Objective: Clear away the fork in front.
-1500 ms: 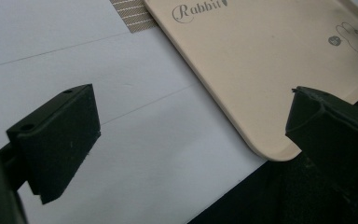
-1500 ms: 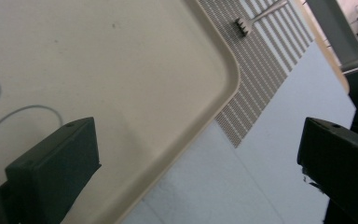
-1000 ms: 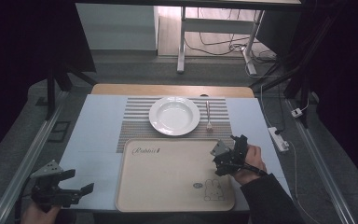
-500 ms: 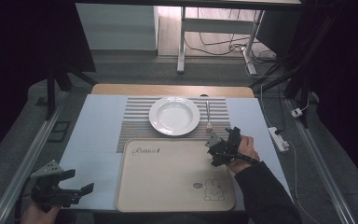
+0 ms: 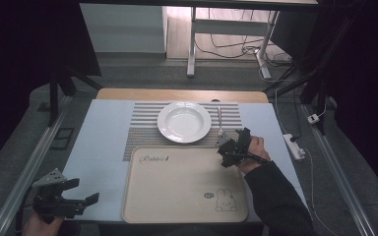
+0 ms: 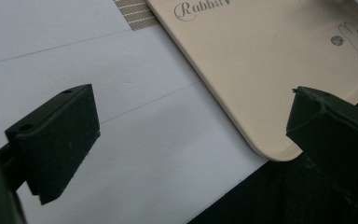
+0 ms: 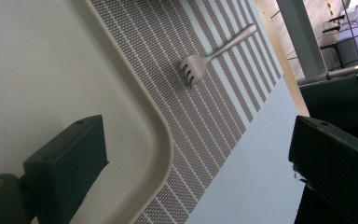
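A white plate (image 5: 184, 121) rests on a striped placemat (image 5: 142, 132), with a metal fork (image 5: 220, 121) (image 7: 213, 50) lying to its right. In front of them lies a beige tray (image 5: 177, 187) (image 6: 270, 70) (image 7: 51, 70) printed with a rabbit. My right gripper (image 5: 230, 147) (image 7: 200, 154) hovers open over the tray's far right corner, just short of the fork's tines, with nothing between its jaws. Open too, my left gripper (image 5: 86, 191) (image 6: 191, 135) is held at the table's near left corner, facing the tray's near left corner and holding nothing.
The table (image 5: 98, 147) has a pale blue-white top with a wooden strip along its far edge. A white power strip (image 5: 294, 146) lies off the table's right side. Metal rails run along both sides, and desk legs and cables stand beyond.
My right gripper has moved forward and up the table, from over the tray's right side to its far right corner near the fork. My left gripper has stayed put.
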`<state>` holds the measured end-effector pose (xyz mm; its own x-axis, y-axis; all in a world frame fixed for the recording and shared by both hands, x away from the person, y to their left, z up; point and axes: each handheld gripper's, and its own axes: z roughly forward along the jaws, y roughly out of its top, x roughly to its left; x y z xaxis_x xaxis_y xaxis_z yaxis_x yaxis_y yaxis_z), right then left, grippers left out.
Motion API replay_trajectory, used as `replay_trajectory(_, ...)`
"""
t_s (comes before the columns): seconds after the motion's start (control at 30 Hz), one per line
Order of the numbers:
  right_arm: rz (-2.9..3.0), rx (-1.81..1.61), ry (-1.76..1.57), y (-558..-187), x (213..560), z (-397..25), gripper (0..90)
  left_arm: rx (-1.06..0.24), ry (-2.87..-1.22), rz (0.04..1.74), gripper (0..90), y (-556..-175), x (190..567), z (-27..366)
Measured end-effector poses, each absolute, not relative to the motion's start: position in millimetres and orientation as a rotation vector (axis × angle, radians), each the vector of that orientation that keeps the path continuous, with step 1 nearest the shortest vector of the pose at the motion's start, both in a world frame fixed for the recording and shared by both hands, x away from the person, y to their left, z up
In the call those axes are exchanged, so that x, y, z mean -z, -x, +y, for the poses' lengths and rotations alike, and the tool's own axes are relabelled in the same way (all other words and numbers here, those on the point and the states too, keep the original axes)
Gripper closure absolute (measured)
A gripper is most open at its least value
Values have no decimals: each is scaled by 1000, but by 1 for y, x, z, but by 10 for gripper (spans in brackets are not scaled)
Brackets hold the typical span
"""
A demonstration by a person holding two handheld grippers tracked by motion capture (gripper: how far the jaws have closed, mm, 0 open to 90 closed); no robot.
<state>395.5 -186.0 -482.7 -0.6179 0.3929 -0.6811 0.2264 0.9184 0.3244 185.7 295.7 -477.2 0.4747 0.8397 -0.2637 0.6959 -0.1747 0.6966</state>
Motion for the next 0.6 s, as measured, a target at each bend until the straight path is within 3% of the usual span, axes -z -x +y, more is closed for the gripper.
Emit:
replay_trajectory(0.33, 2255, -262, -457, -412, 480, -183, 74, -228, -1927, 1279, 28, -186, 477, 296)
replay_trajectory(0.6, 2263, -233, -418, -424, 484, -178, 152, -228, -1927, 1278, 29, -186, 477, 296)
